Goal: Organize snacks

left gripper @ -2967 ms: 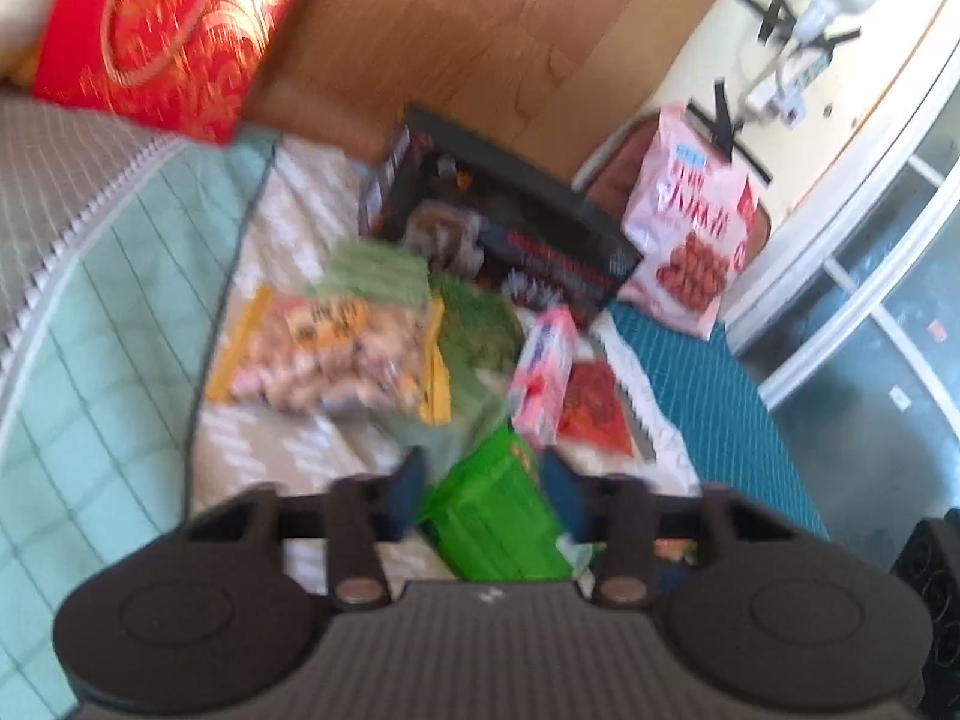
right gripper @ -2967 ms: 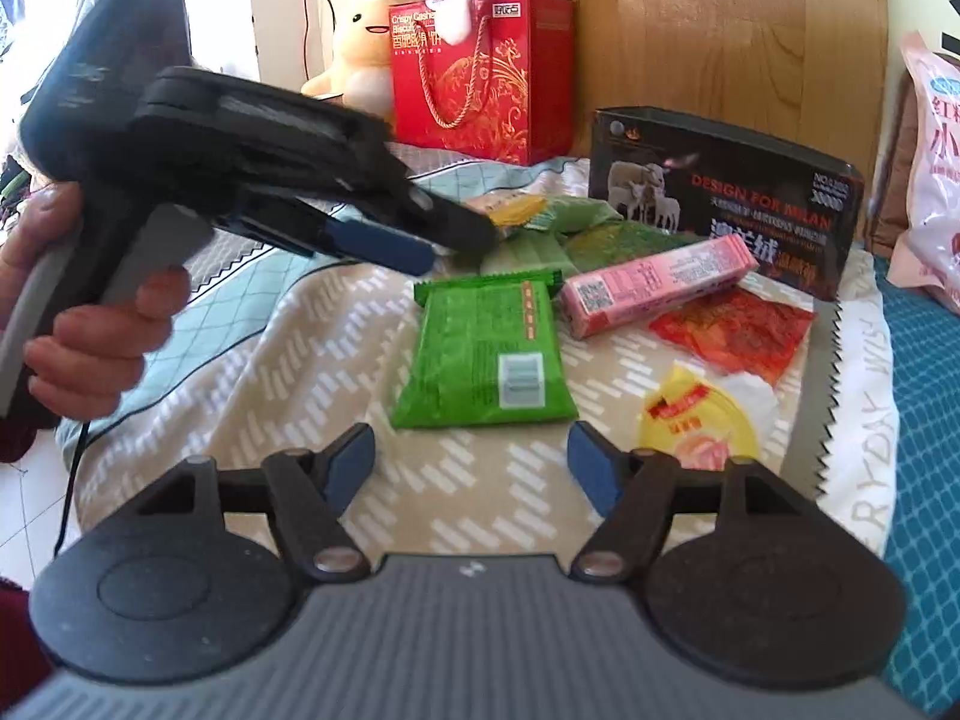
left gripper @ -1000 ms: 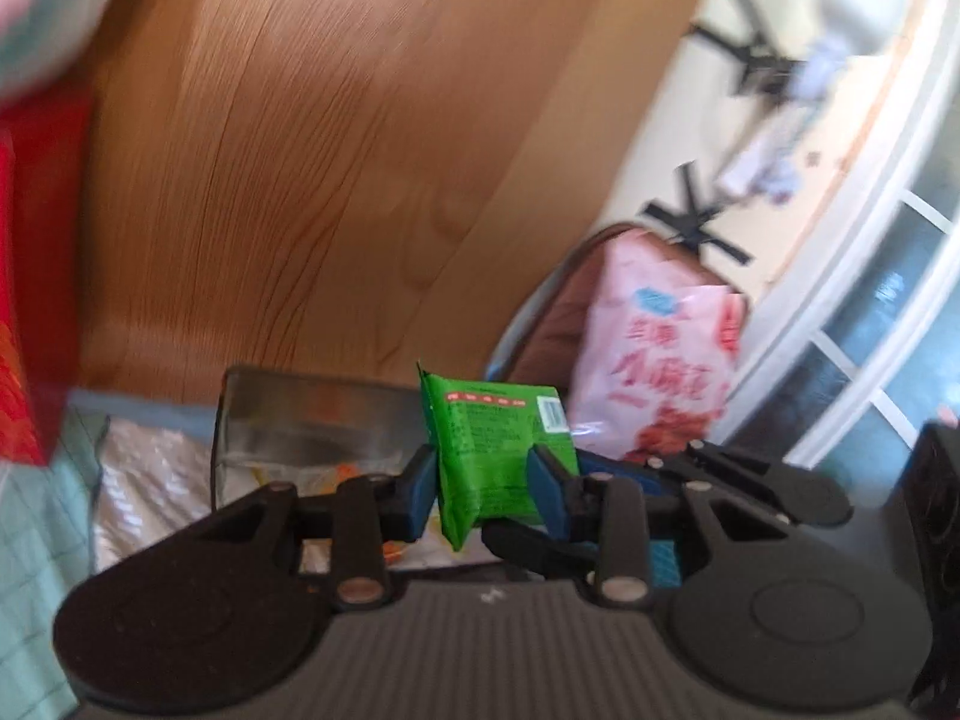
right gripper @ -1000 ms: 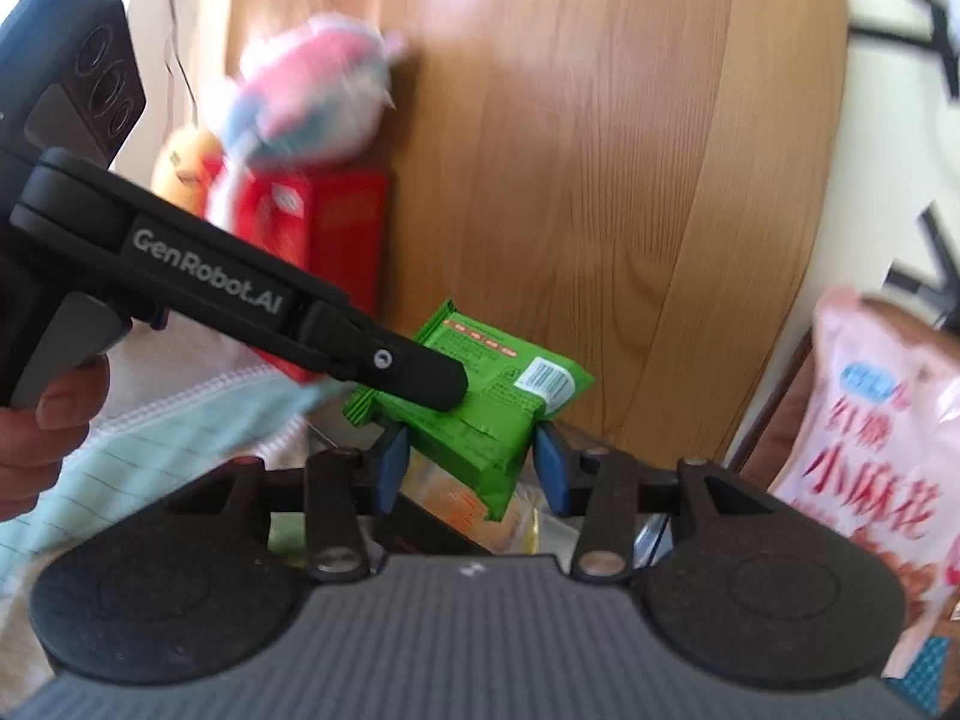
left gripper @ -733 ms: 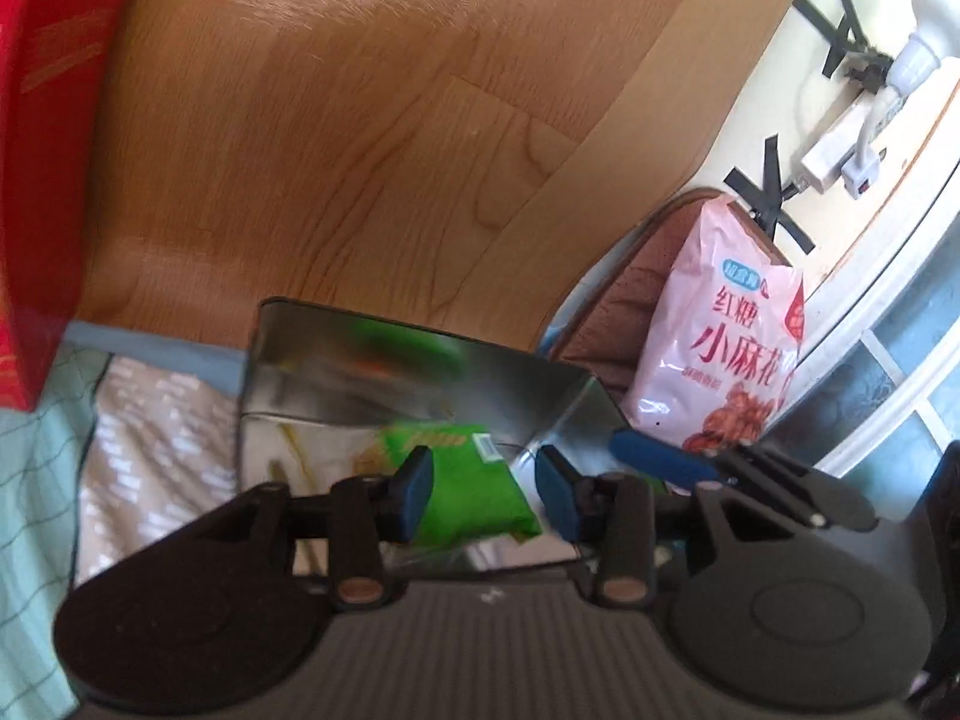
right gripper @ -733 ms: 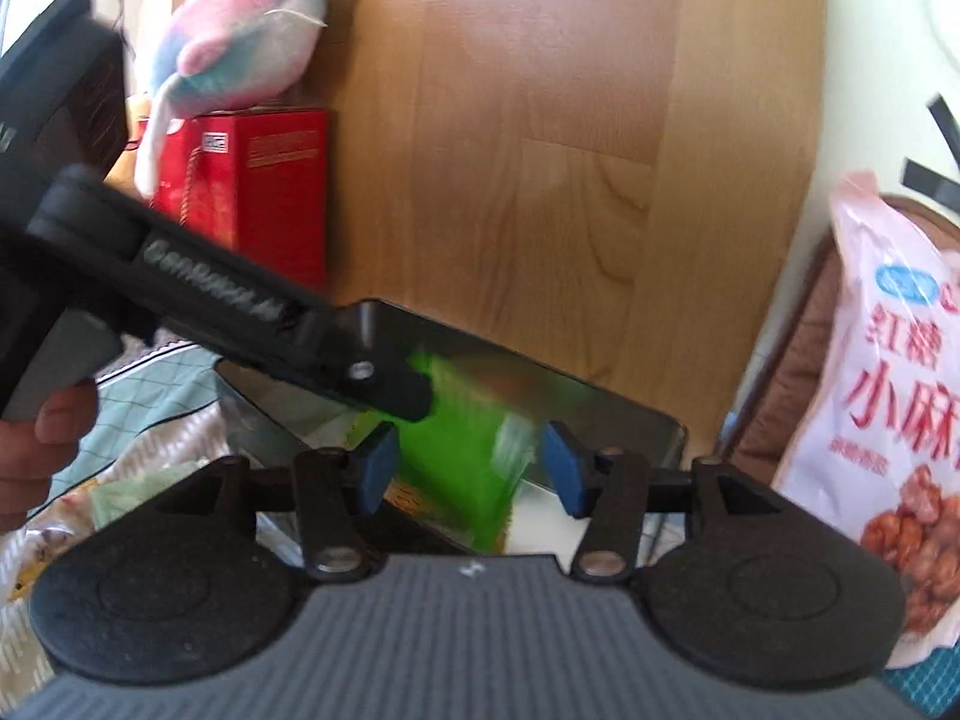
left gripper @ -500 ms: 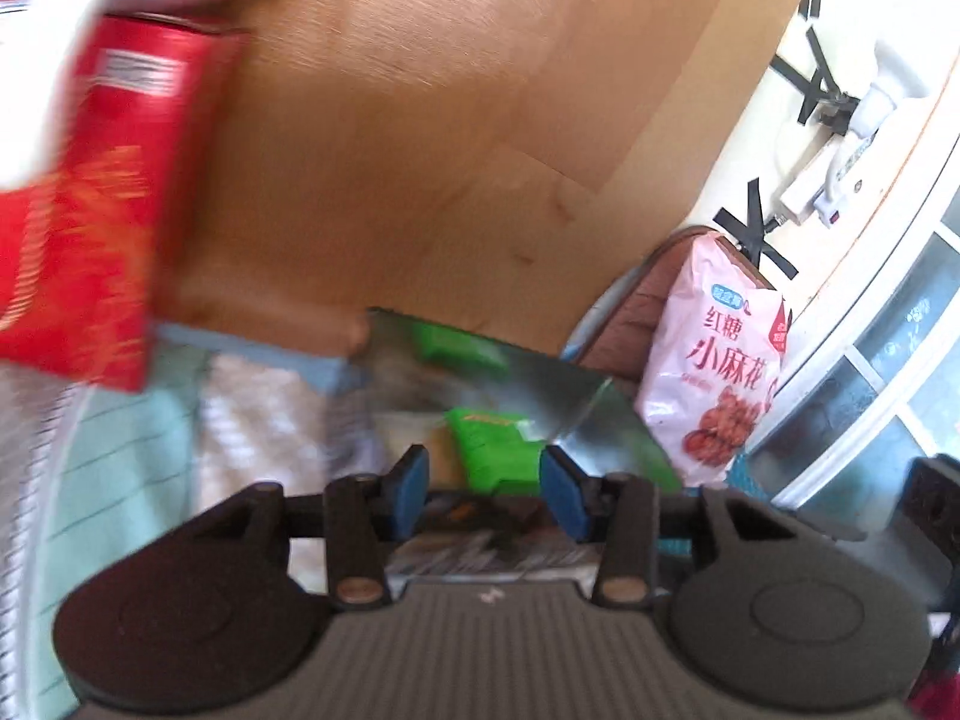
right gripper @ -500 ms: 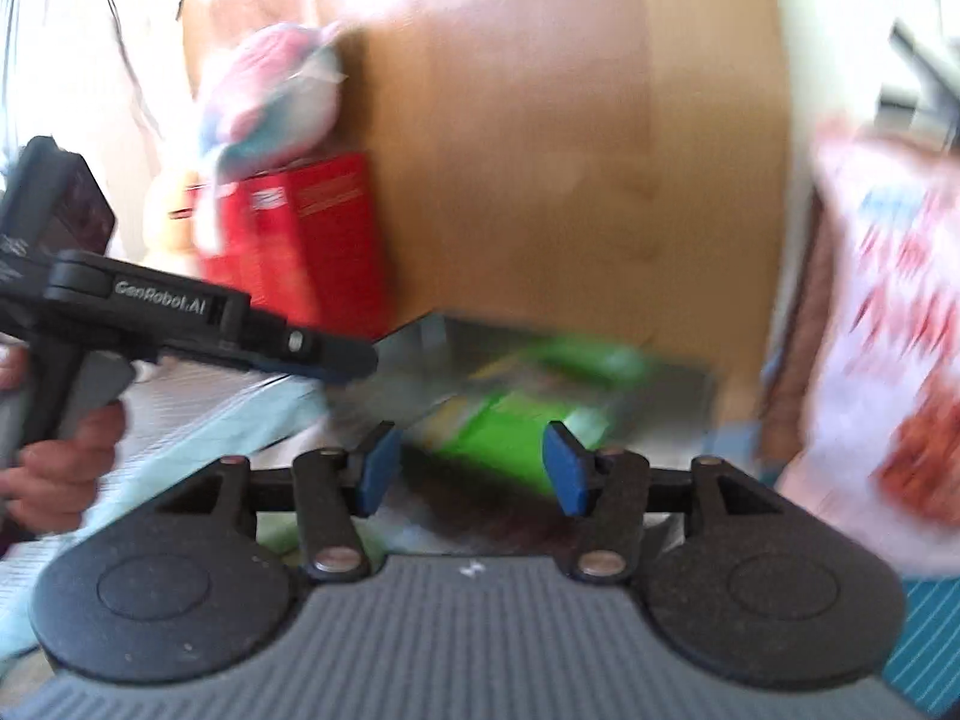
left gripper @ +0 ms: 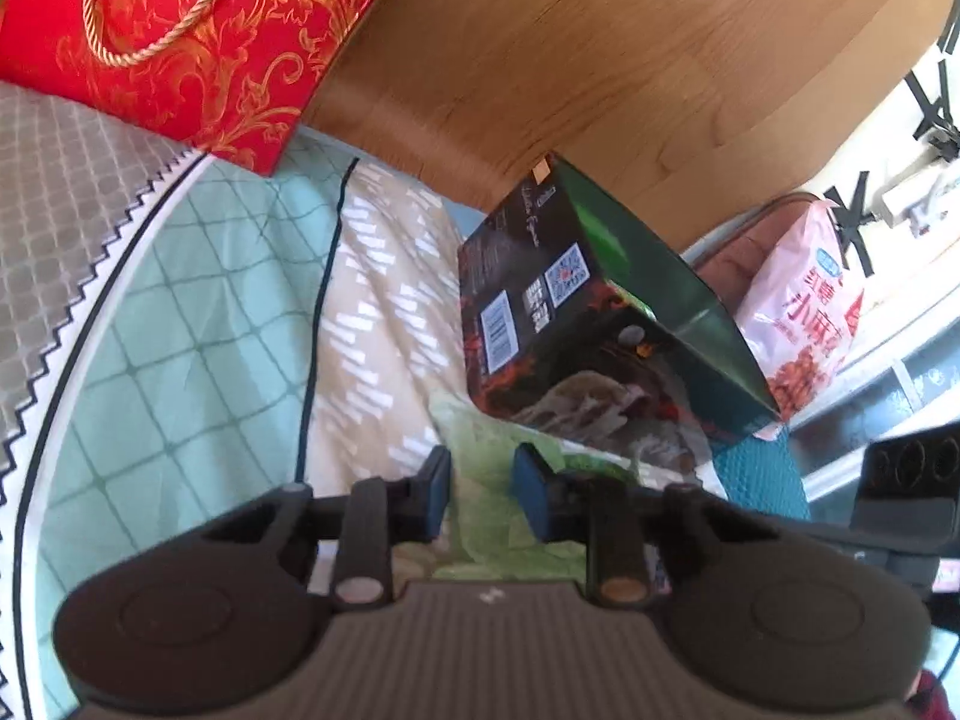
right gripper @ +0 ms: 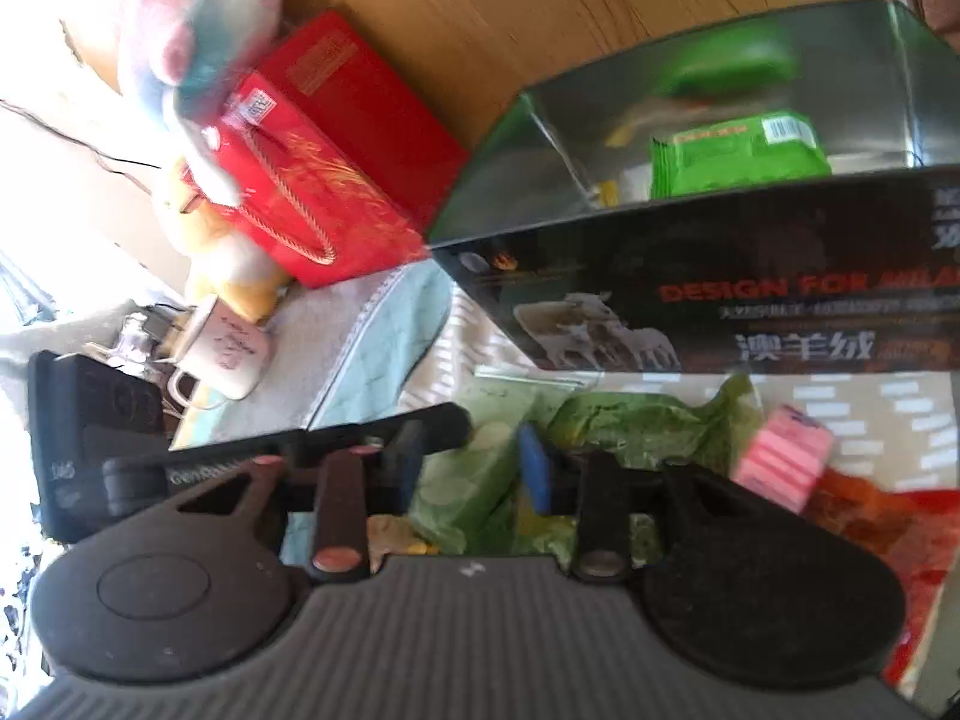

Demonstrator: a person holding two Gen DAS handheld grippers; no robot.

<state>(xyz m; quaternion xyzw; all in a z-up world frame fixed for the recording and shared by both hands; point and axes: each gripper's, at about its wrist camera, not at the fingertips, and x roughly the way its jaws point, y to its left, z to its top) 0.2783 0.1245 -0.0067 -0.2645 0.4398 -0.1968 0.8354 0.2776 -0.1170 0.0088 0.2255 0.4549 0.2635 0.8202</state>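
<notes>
Left wrist view: the left gripper (left gripper: pixel 478 495) hangs low over the bed (left gripper: pixel 198 324), its fingers (left gripper: pixel 433 495) closing with a narrow gap between them and nothing pinched; a pale green snack bag (left gripper: pixel 498 480) lies on the quilt beneath that gap. Just beyond stands the dark open box (left gripper: pixel 576 324), tilted, its near side printed with barcodes and flames. A pink snack bag (left gripper: pixel 804 306) leans at the far right, and a red gift bag (left gripper: pixel 192 36) sits far left against the wooden headboard (left gripper: pixel 600 60).

Right wrist view: the right gripper (right gripper: pixel 474 474) has its fingers (right gripper: pixel 536 471) closing too, empty, with crumpled green snack bags (right gripper: pixel 636 420) lying under them. The bright green snack packet (right gripper: pixel 738 153), flat, with a white barcode at one corner, lies inside the box (right gripper: pixel 720 276), against its shiny silver lining. A pink bar (right gripper: pixel 780 459) and a red packet (right gripper: pixel 870 516) lie on the bed to the right. The left gripper (right gripper: pixel 414 444) reaches in from the left, beside the right one. A plush toy (right gripper: pixel 198 18) rests on the gift bag (right gripper: pixel 336 144); a white mug (right gripper: pixel 222 354) stands on the left.
</notes>
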